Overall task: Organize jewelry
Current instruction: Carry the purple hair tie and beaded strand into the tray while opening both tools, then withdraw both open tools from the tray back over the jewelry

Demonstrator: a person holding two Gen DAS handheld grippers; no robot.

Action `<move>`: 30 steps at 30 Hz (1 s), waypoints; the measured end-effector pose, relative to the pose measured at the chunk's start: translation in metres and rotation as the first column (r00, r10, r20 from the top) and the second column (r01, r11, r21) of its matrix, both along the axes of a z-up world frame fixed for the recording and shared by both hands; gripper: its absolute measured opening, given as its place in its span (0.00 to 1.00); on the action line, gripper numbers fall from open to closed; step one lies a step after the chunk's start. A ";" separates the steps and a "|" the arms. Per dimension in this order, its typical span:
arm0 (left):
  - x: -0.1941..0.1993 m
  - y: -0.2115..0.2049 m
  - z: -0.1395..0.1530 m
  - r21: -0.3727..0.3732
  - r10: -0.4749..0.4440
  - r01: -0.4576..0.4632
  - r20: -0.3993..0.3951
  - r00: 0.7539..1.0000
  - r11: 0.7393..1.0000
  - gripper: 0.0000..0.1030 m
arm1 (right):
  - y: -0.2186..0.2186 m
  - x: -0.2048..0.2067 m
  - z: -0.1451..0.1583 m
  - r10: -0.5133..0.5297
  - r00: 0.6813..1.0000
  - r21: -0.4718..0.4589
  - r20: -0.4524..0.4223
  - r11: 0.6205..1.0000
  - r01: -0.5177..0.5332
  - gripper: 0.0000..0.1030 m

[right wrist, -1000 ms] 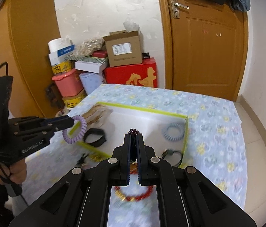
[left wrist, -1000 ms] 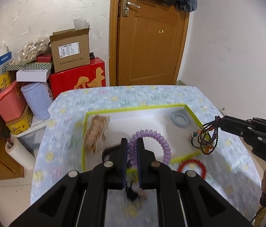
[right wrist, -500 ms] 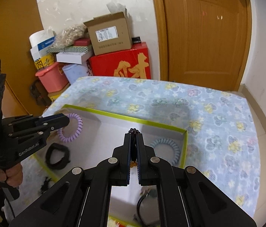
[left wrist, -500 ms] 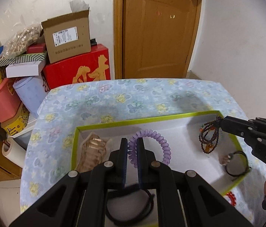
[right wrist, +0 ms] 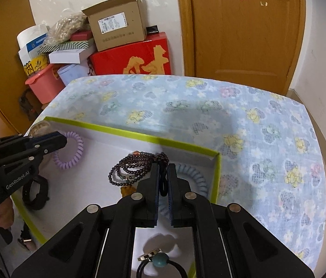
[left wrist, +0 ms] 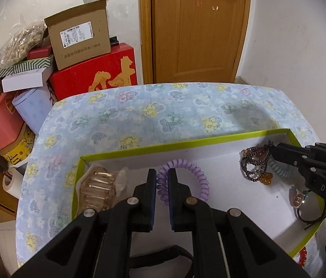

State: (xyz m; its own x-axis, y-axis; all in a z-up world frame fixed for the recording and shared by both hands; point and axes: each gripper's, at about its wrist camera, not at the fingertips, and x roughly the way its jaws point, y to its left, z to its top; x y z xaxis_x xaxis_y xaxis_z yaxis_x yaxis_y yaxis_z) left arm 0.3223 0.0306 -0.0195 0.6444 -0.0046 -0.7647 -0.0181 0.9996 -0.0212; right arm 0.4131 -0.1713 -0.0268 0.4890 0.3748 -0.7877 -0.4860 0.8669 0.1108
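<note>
A white tray with a lime-green rim [left wrist: 186,145] [right wrist: 139,136] lies on the flowered tablecloth. My left gripper [left wrist: 161,173] [right wrist: 63,139] is shut on a purple spiral hair tie [left wrist: 195,173] [right wrist: 70,155], held low over the tray's left part. My right gripper [right wrist: 162,169] [left wrist: 273,149] is shut on a dark bead bracelet [right wrist: 130,169] [left wrist: 253,166] with an amber pendant, which drapes onto the tray floor at the right. A pale blue spiral tie [right wrist: 193,178] [left wrist: 281,171] lies under the right gripper.
In the tray: a pink clear clip [left wrist: 98,192] at the left, a black band [right wrist: 35,192], and a black cord with a round charm [left wrist: 302,200] [right wrist: 160,260]. Red beads [left wrist: 303,257] lie outside the tray's near rim. Boxes [left wrist: 79,39] are stacked beyond the table, by a door.
Both grippers have moved forward and down into the tray with their items. The bead bracelet now touches the tray floor near the blue tie. Both remain shut.
</note>
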 end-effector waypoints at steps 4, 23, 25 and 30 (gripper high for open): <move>-0.001 0.001 0.001 0.006 0.006 -0.006 -0.007 1.000 1.000 0.10 | -0.002 -0.004 0.006 0.003 1.000 0.013 0.019 1.000 -0.003 0.19; -0.050 0.003 0.037 -0.007 0.018 -0.018 0.050 0.999 1.000 0.18 | -0.018 -0.075 0.048 0.020 0.996 0.081 0.082 0.996 -0.027 0.23; -0.060 0.003 0.041 -0.010 0.016 -0.016 0.057 0.998 1.000 0.18 | -0.022 -0.087 0.053 0.018 0.996 0.094 0.083 0.995 -0.026 0.23; -0.090 0.005 0.045 -0.025 0.022 -0.020 0.064 0.998 0.999 0.18 | -0.031 -0.119 0.061 0.019 0.996 0.115 0.090 0.993 -0.029 0.23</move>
State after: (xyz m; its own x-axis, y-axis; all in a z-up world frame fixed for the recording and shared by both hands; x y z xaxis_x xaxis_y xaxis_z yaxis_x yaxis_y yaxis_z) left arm 0.2324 0.0353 0.0255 0.6925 -0.0089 -0.7214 -0.0366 0.9982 -0.0475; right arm 0.2939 -0.2022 0.0337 0.5447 0.4739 -0.6920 -0.5188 0.8387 0.1660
